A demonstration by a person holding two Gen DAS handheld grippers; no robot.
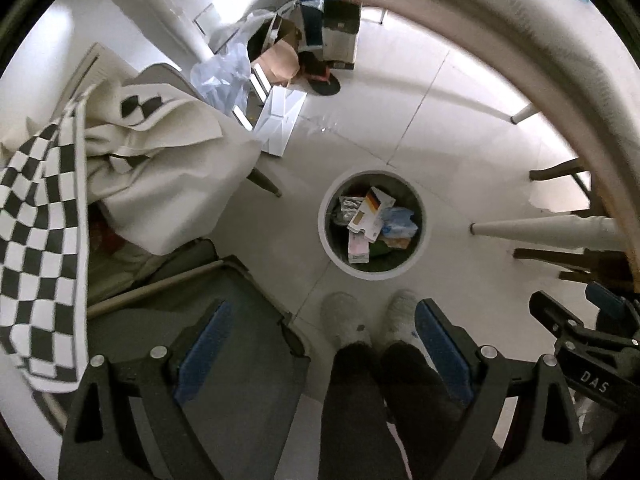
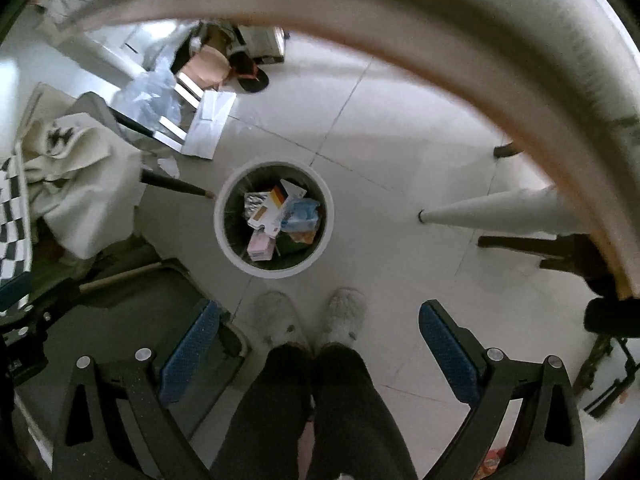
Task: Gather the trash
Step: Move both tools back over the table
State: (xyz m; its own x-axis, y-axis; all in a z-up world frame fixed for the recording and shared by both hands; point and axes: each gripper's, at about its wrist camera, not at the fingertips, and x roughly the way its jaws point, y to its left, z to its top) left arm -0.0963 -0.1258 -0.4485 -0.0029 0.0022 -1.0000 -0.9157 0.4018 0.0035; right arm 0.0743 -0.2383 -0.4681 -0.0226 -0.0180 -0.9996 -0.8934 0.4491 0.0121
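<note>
A round white trash bin [image 1: 326, 236] stands on the tiled floor below me; it also shows in the right wrist view [image 2: 224, 246]. It holds several pieces of trash: small cartons [image 1: 370, 214], a pink box [image 2: 261, 246] and blue plastic [image 2: 300, 214]. My left gripper [image 1: 322, 334] is open and empty, high above the floor, nearer me than the bin. My right gripper [image 2: 318, 334] is open and empty, also high and nearer me than the bin. The right gripper's body shows at the right edge of the left wrist view [image 1: 576, 332].
The curved white table edge [image 1: 500, 36] arcs overhead, with table and chair legs [image 2: 492, 210] at right. A grey chair [image 1: 240, 360] with cream and checkered cloth [image 1: 40, 220] is at left. Bags, boxes and a white flat carton [image 2: 210, 124] lie farther off. My feet [image 2: 312, 320] stand before the bin.
</note>
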